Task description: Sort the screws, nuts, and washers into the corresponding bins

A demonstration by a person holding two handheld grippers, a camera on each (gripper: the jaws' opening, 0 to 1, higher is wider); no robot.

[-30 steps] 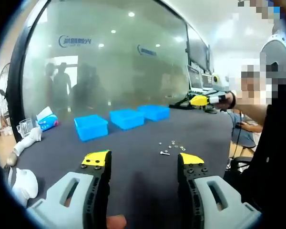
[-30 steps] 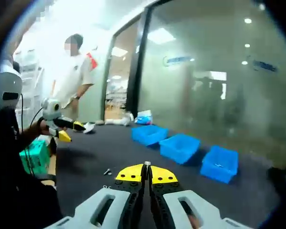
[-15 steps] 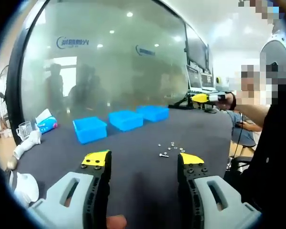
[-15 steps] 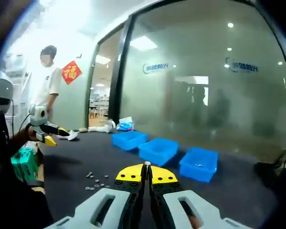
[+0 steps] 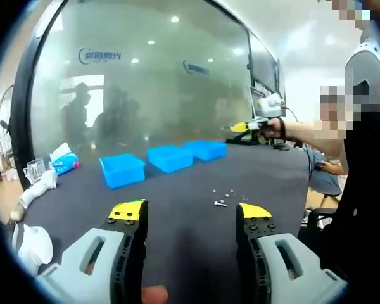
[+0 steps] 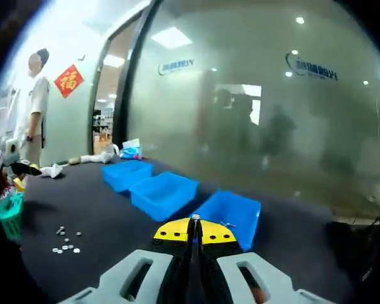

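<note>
Three blue bins stand in a row on the black table: the left one (image 5: 121,170), the middle one (image 5: 170,158) and the right one (image 5: 204,149). Small screws, nuts and washers (image 5: 222,197) lie loose ahead of my left gripper (image 5: 190,212), which is open and holds nothing. A hand holds my right gripper (image 5: 248,125) in the air beyond the right bin. In the right gripper view its jaws (image 6: 194,229) are shut, with a tiny pale metal piece between the tips, above the nearest bin (image 6: 231,215). The loose pile (image 6: 64,241) lies to the left.
A tissue pack (image 5: 63,158), a glass cup (image 5: 31,170) and a white cloth (image 5: 41,185) sit at the table's left end. A frosted glass wall (image 5: 152,82) runs behind the bins. A person (image 6: 35,107) stands by the door. A green box (image 6: 9,214) is at the left.
My right gripper has swung from beside the loose pile towards the bins, which now sit closer below it; it stays shut. My left gripper has held still and open.
</note>
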